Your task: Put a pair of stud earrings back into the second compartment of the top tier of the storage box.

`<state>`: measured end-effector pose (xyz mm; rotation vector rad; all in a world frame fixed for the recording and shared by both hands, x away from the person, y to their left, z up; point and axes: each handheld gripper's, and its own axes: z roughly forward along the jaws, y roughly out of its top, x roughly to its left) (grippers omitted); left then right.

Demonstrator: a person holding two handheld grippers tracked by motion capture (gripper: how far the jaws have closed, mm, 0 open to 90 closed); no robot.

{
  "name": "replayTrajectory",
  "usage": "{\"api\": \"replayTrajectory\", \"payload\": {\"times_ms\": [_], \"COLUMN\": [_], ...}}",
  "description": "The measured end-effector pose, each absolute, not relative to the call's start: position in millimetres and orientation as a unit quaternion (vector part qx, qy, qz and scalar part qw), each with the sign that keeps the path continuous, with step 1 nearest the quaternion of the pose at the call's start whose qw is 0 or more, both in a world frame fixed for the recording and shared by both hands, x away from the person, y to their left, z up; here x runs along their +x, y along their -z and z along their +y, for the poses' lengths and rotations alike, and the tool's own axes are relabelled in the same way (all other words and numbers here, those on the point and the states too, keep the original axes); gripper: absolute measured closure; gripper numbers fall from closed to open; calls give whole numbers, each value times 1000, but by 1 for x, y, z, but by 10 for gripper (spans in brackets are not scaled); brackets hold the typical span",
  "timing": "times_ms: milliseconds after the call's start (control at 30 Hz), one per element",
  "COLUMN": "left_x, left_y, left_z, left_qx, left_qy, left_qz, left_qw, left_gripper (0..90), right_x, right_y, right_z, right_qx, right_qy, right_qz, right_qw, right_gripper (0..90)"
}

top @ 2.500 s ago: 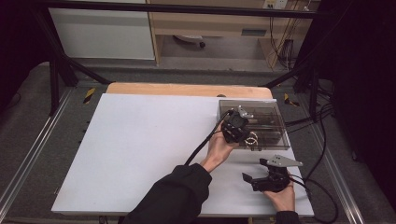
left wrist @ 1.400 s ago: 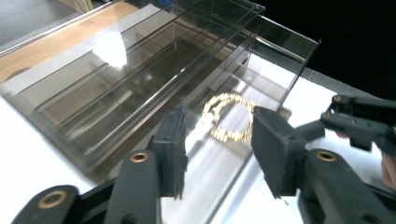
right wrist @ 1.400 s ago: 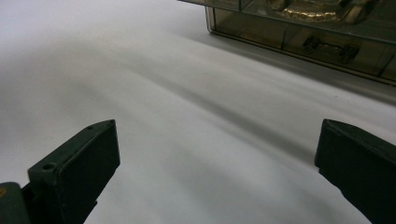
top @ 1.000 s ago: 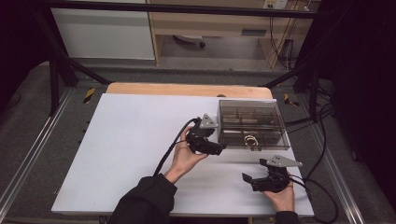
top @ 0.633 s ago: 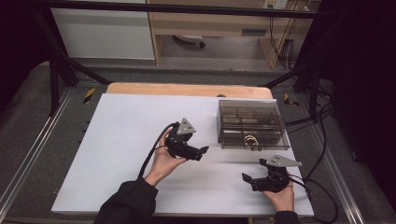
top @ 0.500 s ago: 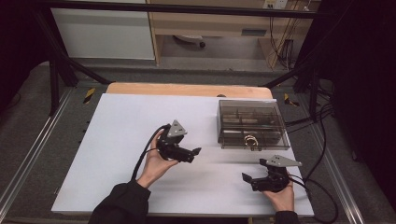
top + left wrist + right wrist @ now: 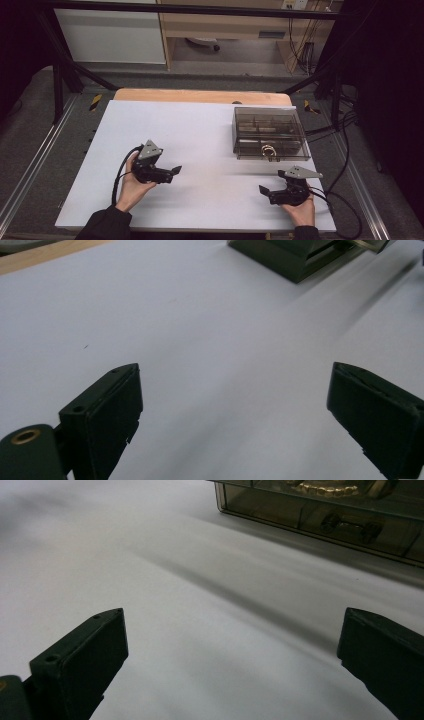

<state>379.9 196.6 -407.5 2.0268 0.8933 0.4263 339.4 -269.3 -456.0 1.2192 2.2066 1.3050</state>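
Both grippers' fingers [image 7: 107, 410] wide apart, empty

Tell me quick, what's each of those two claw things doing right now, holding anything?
Left gripper: jaws open, just been opening, nothing between them, above the white table.
Right gripper: jaws open, holding nothing.

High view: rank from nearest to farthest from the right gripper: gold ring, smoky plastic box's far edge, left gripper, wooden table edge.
From the right gripper:
1. gold ring, just beyond it, at the box's near edge.
2. smoky plastic box, far edge, straight ahead past the ring.
3. left gripper, across the white sheet to the left.
4. wooden table edge, at the far side.
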Motion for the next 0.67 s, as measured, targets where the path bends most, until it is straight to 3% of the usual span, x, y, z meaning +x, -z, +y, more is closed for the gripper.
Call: {"api": "replayTrajectory", "payload": {"times_ms": [333,667], "left_x": [367,359], "left_y": [425,439], "left_z": [242,261], "left_qx": [803,806], "left_qy": [-176,-170], "left_qz": [387,397], "left_qw": [417,406], "left_gripper": [77,75], "right_x": [340,339], "right_y": [457,456], "right_z": [-269,-269], "right_qx": [427,426], "right_qy": [-452,-453], "right_qz": [768,769], "right_qw": [151,149], "right_gripper": [4,4]}}
